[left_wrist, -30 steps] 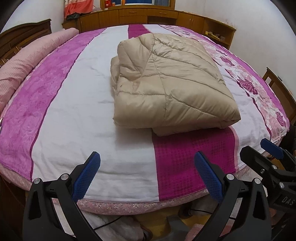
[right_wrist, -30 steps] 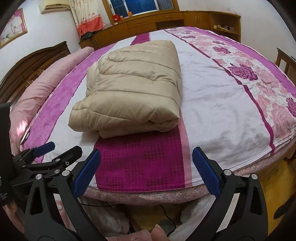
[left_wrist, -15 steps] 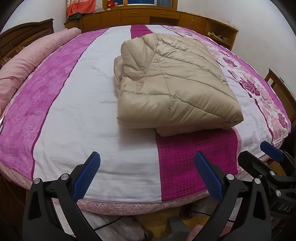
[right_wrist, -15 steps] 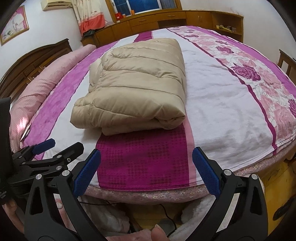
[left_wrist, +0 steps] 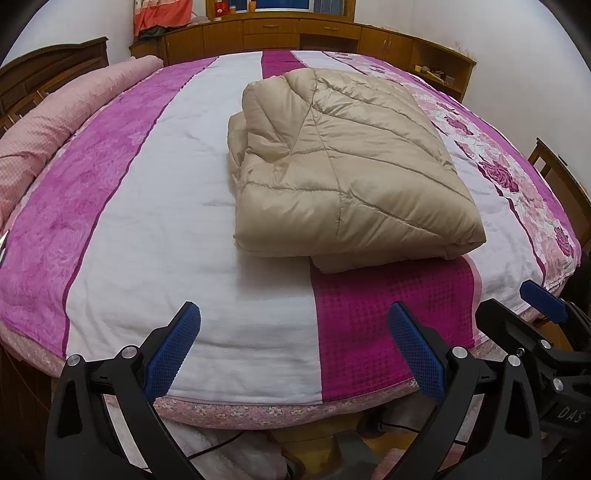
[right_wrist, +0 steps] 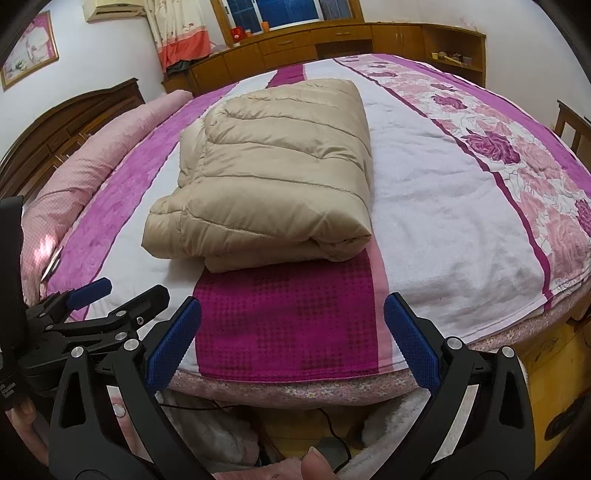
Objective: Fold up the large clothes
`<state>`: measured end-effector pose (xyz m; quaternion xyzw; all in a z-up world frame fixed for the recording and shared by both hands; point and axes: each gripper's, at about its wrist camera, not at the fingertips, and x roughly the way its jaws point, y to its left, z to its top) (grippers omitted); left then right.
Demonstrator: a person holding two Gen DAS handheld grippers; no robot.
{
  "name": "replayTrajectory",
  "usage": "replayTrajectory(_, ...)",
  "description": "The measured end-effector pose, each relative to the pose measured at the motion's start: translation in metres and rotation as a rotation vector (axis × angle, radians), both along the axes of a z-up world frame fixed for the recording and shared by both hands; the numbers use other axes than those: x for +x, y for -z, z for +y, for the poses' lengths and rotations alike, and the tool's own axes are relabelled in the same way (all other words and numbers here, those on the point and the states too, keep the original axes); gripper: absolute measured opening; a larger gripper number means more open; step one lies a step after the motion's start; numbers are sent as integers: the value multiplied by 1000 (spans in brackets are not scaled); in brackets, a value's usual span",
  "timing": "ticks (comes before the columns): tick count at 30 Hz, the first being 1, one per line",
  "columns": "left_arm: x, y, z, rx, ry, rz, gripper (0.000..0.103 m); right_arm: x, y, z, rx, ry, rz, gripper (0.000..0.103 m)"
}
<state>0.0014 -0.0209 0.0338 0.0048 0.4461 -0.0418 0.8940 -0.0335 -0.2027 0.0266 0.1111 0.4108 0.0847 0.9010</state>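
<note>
Seemingly we are near done: the beige padded coat point(left_wrist: 343, 166) lies folded into a thick bundle ahead of both tongs. Our left gripper point(left_wrist: 293, 347) and right gripper point(right_wrist: 291, 341) hang spread and empty, apart from it; at most some tidying remains.

Ahead of the fingers spreads a wide bed point(left_wrist: 155, 221) under a spread striped magenta, white and rose-printed. Left of them a dark wooden headboard point(right_wrist: 74, 122) backs a long pink bolster point(left_wrist: 55, 125). Beyond runs a low wooden cabinet point(right_wrist: 332, 40) beneath a dark window point(right_wrist: 288, 13), with a floral curtain point(right_wrist: 177, 33) and white walls.
</note>
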Motion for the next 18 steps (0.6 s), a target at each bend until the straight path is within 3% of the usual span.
replayTrajectory(18, 0, -1, 1, -5, -5, 1, 97, 0, 0, 1, -1, 1, -1, 98)
